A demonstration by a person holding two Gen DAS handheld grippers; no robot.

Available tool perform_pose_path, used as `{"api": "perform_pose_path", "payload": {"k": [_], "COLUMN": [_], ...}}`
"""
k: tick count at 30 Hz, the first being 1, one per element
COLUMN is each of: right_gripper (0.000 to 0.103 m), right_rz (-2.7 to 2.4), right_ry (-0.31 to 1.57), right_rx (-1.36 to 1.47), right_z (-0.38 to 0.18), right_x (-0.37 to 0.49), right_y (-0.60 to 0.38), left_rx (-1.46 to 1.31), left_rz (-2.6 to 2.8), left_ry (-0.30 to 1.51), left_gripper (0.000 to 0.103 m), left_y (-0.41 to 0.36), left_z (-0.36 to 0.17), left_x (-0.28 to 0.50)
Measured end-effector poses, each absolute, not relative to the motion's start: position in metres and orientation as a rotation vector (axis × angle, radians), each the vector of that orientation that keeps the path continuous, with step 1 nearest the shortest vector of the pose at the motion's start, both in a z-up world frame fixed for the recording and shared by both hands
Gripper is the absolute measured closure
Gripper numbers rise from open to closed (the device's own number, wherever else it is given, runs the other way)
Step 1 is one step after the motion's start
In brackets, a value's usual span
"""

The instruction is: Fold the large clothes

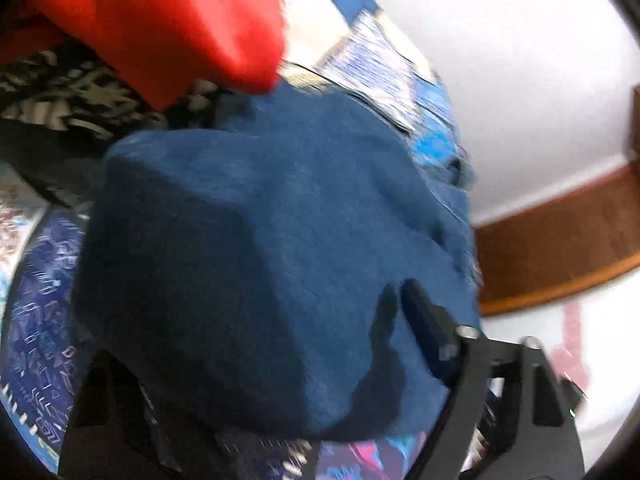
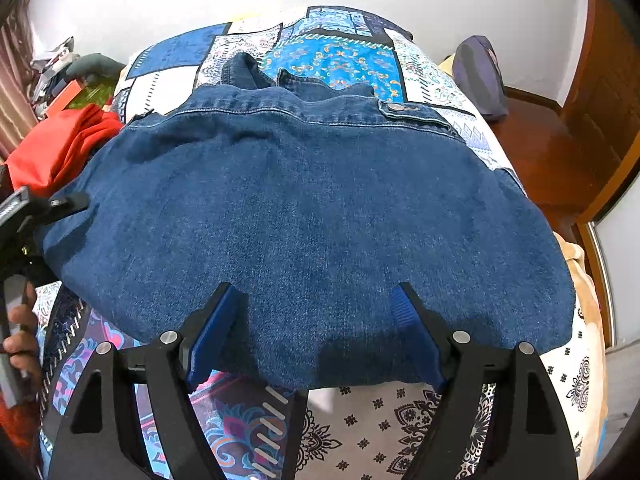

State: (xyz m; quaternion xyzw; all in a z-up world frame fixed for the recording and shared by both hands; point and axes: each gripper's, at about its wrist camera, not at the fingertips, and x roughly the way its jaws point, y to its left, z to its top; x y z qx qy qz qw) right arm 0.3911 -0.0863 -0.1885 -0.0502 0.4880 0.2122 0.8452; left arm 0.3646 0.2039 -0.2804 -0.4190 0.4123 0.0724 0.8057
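Patchwork bed (image 2: 340, 60) | denim jacket (image 2: 304, 208) spread flat on it | right hand-held gripper (image 2: 316, 336) agape astride near hem, gripping nothing | left hand-held gripper (image 2: 60, 204) at jacket's side edge, grip unclear | risk: hem slipping, red garment (image 2: 60, 148) snagged into fold.

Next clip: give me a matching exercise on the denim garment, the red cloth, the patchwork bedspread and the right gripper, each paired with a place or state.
Things:
1. denim garment
2. red cloth
3. patchwork bedspread
4. right gripper

Place or state:
A. open, fingers either side of the near denim edge
B. bunched at the left of the bed
C. spread flat over the bed
D. lies under everything

Pairs: 1-C, 2-B, 3-D, 4-A
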Motion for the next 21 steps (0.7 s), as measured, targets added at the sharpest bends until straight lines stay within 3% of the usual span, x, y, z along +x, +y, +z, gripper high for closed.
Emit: {"api": "perform_pose_path", "payload": {"k": [7,16,21], "right_gripper": [0.026,0.027,0.026], "right_rz": [0.441,0.404,0.492], "right_ry": [1.045,1.053,1.02], "right_rx": [-0.144,-0.251,-0.151], "right_z": [-0.184,-0.17,-0.144], "right_x": [0.388,0.384,0.39], "right_y": [-0.091,-0.081,-0.061], "left_rx": [-0.726,-0.547,-0.582], "left_rz": [0.227,0.061,-0.055], "left_ry": [0.855,0.726,0.653], "left_gripper": [0.066,0.078,0.081], "left_y": [0.178,0.153,0.151], "left_z": [-0.25,-0.161,-0.123], "left_x": [0.372,0.366,0.359]}}
